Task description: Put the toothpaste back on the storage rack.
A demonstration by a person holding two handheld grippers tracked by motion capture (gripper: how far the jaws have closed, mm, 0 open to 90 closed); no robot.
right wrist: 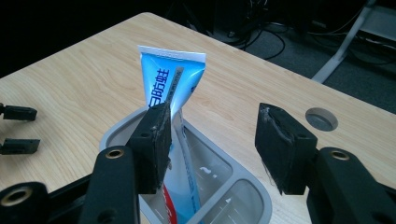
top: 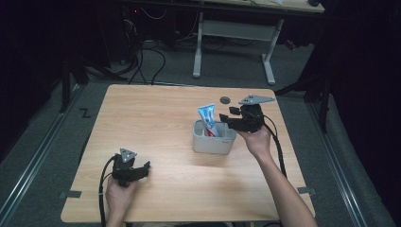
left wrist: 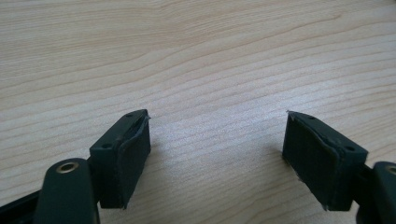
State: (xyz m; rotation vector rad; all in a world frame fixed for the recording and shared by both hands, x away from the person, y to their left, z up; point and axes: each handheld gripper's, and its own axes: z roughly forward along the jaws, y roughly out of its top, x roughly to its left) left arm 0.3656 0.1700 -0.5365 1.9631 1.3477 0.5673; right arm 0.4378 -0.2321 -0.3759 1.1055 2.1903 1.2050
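Both tongs gape empty; toothpaste tube (top: 207, 120) stands upright in holder (top: 213, 143), crimp up.

only readable thing is on the blue toothpaste tube (right wrist: 173, 88): white chinese characters running down its side, too small in the high view to make out.

Toothpaste tube (top: 207, 120) upright in grey holder (top: 213, 142) blocks table centre-right; bare wood left and front.
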